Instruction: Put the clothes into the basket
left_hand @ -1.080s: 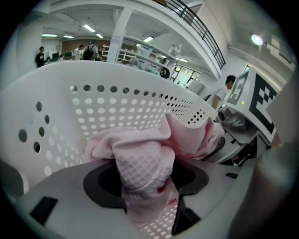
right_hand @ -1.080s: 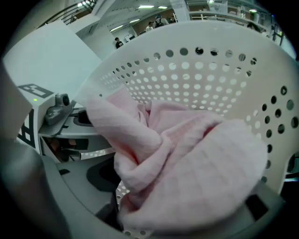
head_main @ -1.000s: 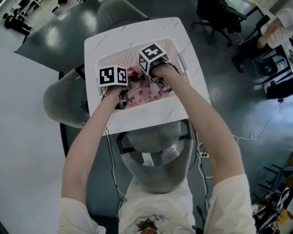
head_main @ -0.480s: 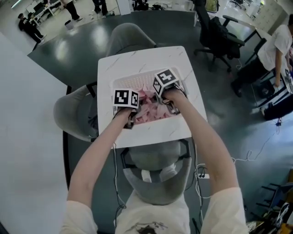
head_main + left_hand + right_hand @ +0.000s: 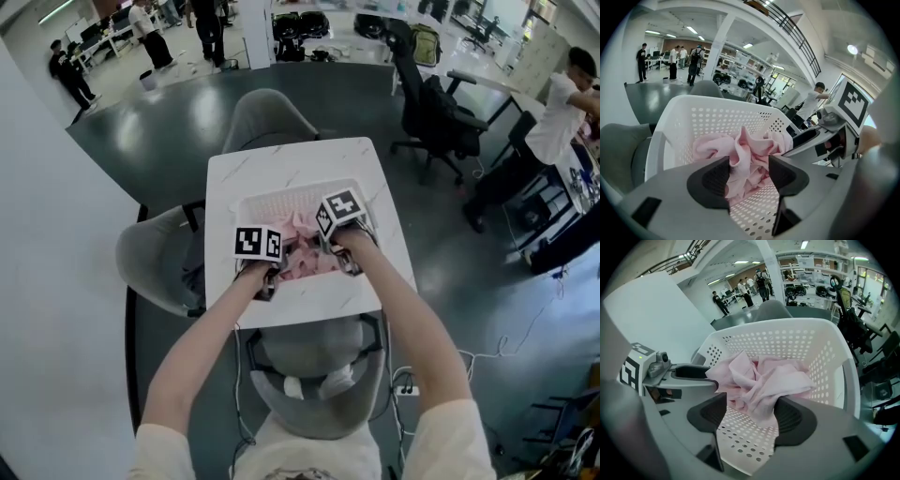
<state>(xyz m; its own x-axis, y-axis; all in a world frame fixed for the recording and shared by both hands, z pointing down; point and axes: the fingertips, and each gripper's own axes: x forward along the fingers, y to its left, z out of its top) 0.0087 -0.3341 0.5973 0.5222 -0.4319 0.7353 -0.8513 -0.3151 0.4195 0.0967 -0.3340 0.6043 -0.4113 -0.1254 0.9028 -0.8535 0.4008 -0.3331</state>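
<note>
**Head view.** White marbled tabletop (image 5: pixel 281 161). On it, a white perforated basket (image 5: pixel 277 200). The pink clothes (image 5: pixel 302 255) lie bunched inside the basket, at its near side. The left gripper (image 5: pixel 272 265) and right gripper (image 5: pixel 328 248) both reach in over the near rim, left and right of the bunch. Grey chairs stand round the tabletop: one far (image 5: pixel 267 114), one left (image 5: pixel 155 262), one near (image 5: pixel 319 370). A black office chair (image 5: pixel 436 103) and a standing person (image 5: pixel 558 112) are at far right.

**Left gripper view.** The jaws pinch a bunched fold of the pink clothes (image 5: pixel 749 154), and the cloth fills the gap and touches both pads. The basket wall (image 5: pixel 703 125) stands behind and its holed floor shows below. The right gripper's body crosses in from the right and hides that side of the basket.

**Right gripper view.** The jaws are spread. The pink clothes (image 5: pixel 764 380) lie between them against the right pad, and bare basket floor (image 5: pixel 740 432) shows beside the left pad. The left gripper's body comes in from the left and touches the bunch.
</note>
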